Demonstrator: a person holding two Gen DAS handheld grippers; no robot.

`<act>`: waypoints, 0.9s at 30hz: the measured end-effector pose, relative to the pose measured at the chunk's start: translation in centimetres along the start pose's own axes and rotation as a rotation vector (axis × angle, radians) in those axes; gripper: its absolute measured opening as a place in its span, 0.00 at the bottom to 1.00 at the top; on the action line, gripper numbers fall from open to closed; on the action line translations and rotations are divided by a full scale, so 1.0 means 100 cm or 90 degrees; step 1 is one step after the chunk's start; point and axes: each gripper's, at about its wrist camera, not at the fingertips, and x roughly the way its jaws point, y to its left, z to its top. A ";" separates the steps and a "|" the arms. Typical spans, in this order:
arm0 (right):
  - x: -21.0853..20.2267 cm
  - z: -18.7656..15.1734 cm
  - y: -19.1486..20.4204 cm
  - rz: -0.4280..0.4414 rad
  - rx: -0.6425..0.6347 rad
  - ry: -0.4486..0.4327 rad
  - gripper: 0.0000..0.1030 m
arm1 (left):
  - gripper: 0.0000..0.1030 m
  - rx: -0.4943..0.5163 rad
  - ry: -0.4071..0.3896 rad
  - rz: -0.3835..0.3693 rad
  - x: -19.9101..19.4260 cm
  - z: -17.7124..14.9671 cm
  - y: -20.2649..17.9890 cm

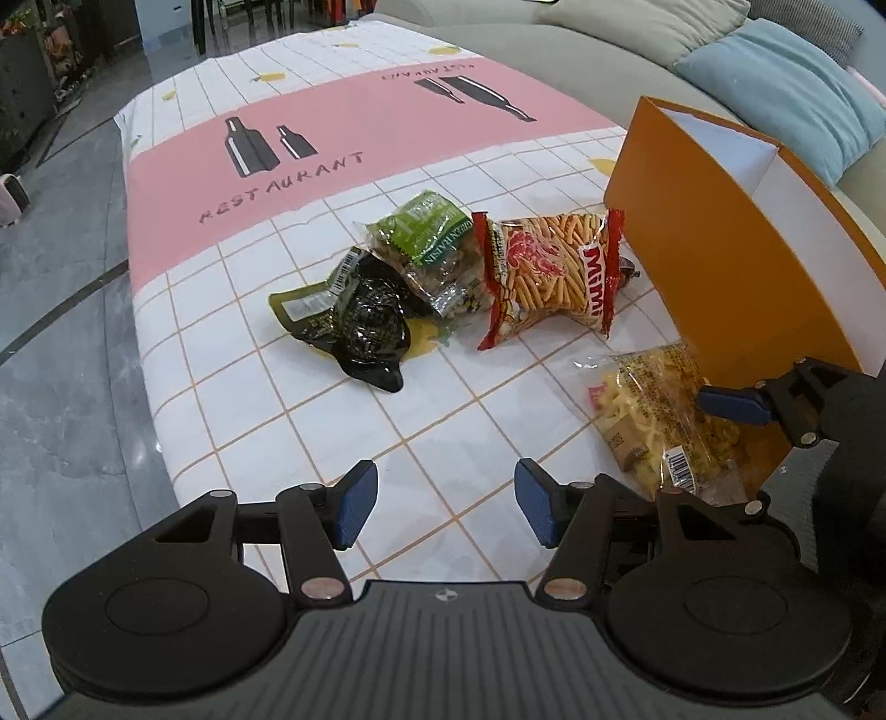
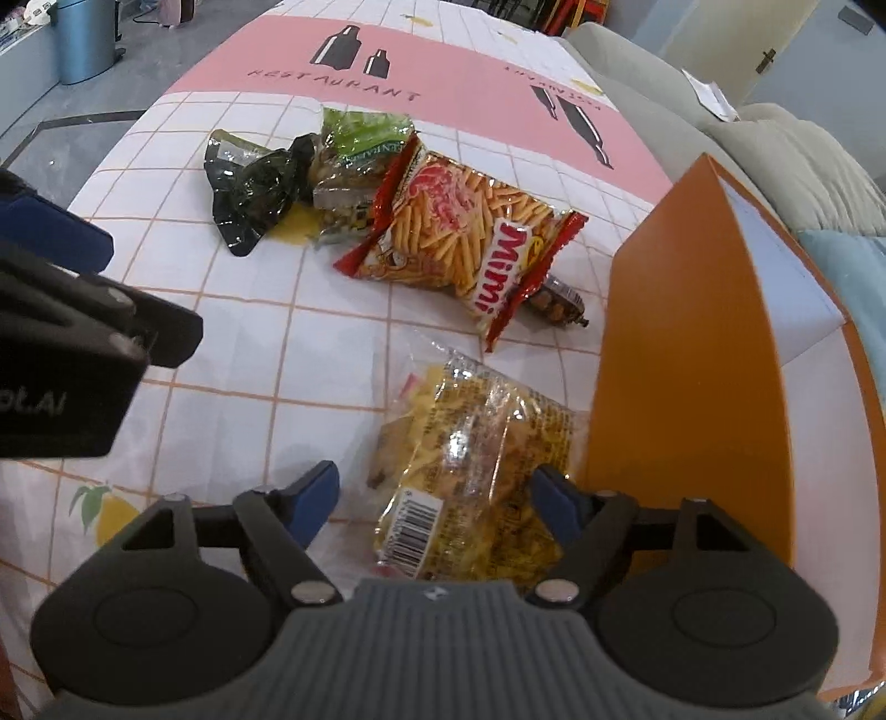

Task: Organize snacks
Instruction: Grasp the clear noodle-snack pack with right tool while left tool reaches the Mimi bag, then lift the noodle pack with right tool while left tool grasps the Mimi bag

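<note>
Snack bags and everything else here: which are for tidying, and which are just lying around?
For tidying: yellow clear-wrapped noodle packet; red Mimi stick-snack bag; green nut bag; black crinkled pouch; orange cardboard box.

Lying around: blue cushion; grey sofa.

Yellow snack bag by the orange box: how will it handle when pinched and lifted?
The yellow snack bag probably flexes and sags: its clear film is crinkled and lies loosely. The glossy wrap looks slippery, so a pinch may slide. The contents look like brittle pieces, so a hard squeeze could crush them. The right tool straddles it, open.
</note>
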 end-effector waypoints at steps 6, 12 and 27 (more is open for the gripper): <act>-0.003 0.001 -0.002 -0.012 -0.034 0.007 0.55 | 0.65 0.040 -0.013 -0.016 -0.002 0.002 -0.008; -0.011 0.005 -0.015 0.028 -0.021 0.012 0.40 | 0.65 0.128 -0.057 -0.018 -0.011 0.010 -0.019; -0.075 0.033 -0.099 0.173 0.192 -0.097 0.21 | 0.70 0.433 -0.127 -0.018 -0.011 0.061 -0.051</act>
